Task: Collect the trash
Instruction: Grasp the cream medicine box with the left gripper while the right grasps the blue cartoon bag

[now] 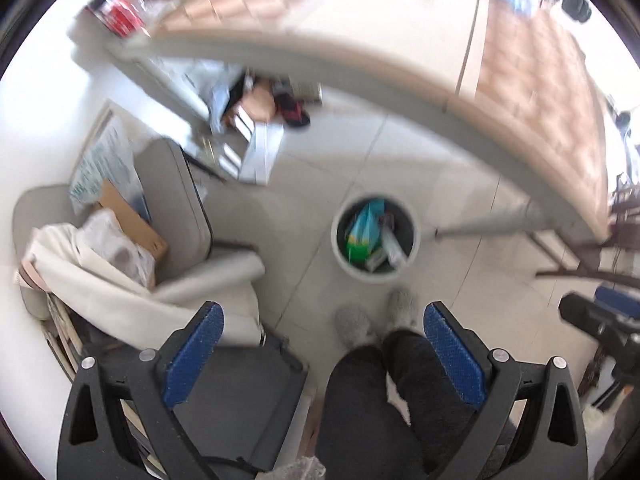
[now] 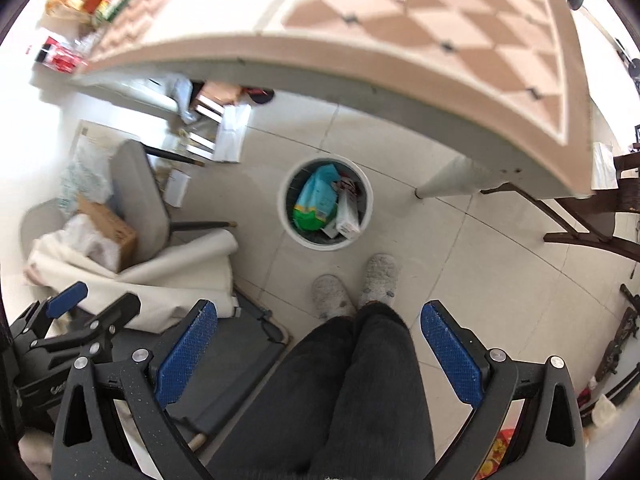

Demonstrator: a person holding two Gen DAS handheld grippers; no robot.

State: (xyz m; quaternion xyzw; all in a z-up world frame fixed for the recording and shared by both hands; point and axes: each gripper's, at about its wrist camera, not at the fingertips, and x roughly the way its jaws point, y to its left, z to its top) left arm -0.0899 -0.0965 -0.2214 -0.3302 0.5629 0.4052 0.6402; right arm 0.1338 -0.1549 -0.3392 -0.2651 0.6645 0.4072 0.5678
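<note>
Trash bin (image 2: 326,204) on the tiled floor (image 2: 460,248), centre of frame, already holding packaging.

Slippered feet (image 2: 356,284) just below it, table (image 2: 400,32) across the top; left hand-held gripper (image 1: 322,322) and right hand-held gripper (image 2: 318,320) both spread apart, empty.

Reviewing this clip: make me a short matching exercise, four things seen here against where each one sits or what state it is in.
Things:
1. trash bin
2. teal and green packet
3. cardboard box
4. right gripper

Places or states:
A. on the cluttered grey chair
B. jaws wide apart, holding nothing
C. on the floor tiles, just ahead of the slippers
D. inside the bin, among other wrappers

Pairs: 1-C, 2-D, 3-A, 4-B
</note>
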